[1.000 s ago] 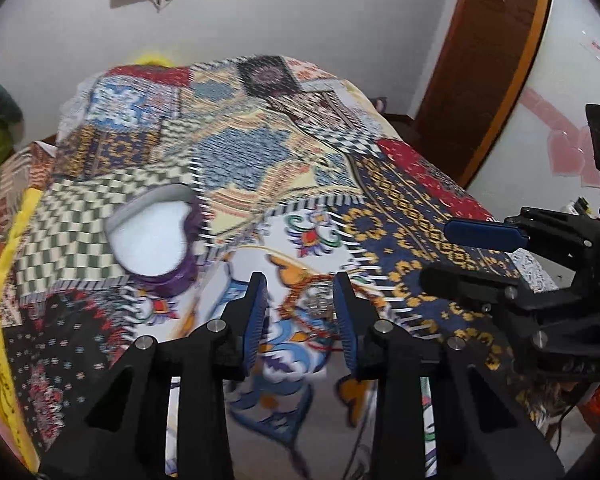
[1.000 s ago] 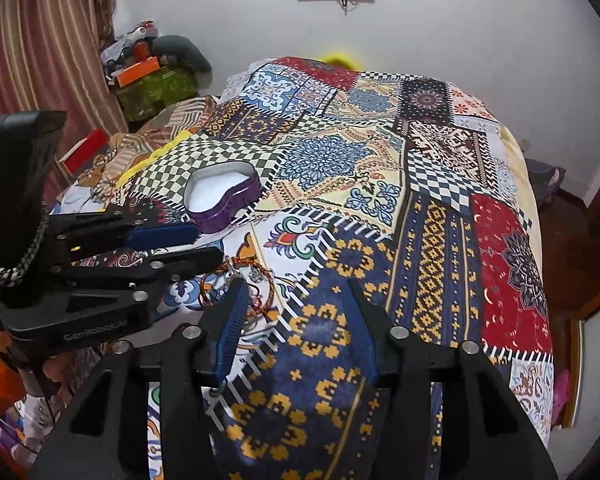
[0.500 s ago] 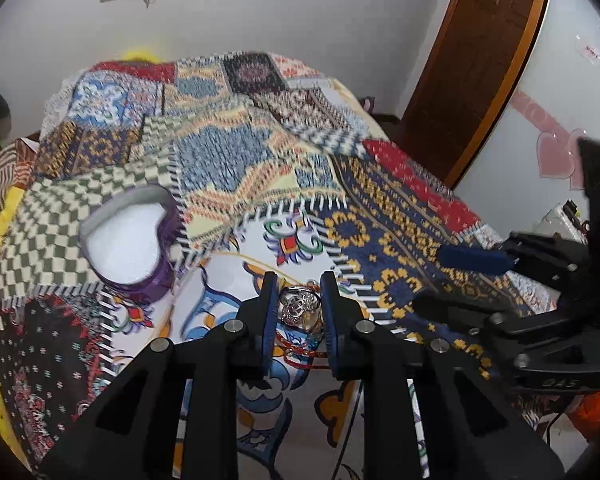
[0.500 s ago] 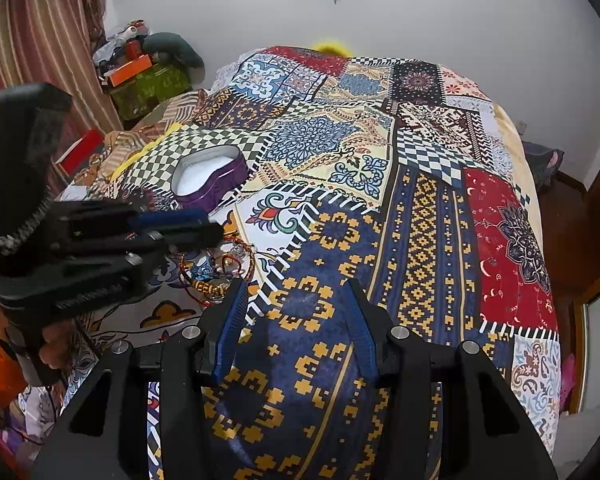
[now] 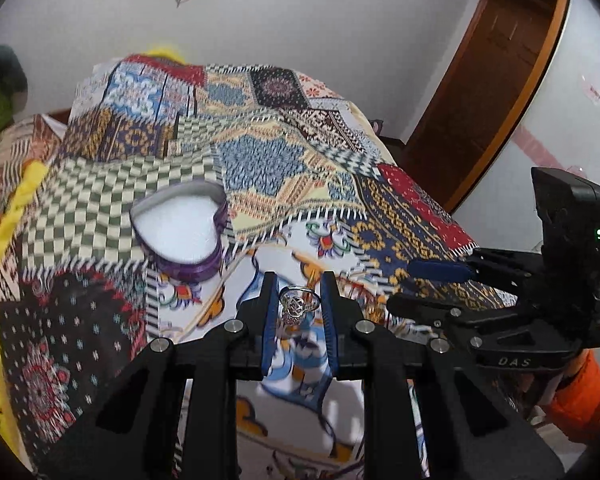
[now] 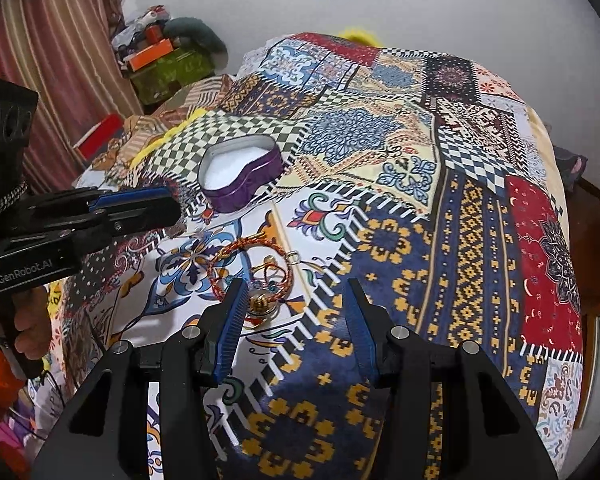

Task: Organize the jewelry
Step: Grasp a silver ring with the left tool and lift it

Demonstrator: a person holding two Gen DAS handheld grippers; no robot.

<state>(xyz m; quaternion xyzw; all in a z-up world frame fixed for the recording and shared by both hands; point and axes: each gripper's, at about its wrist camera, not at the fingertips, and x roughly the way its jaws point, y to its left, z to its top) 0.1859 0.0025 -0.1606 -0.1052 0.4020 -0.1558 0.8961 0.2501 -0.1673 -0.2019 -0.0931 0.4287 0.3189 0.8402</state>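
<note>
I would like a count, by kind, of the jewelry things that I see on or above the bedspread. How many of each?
Silver ring, held in the left gripper: 1
Red and orange cord bracelet, lying on the bedspread: 1
Small gold piece beside the bracelet, kind unclear: 1
Heart-shaped purple tin, open: 1
Total: 4

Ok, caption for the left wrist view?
Left gripper holds a silver ring near the purple heart-shaped tin.

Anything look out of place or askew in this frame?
Nothing stands out. The left gripper holds a silver ring, the heart-shaped tin sits upright and open, and bracelets lie loosely tangled on the quilt.
</note>
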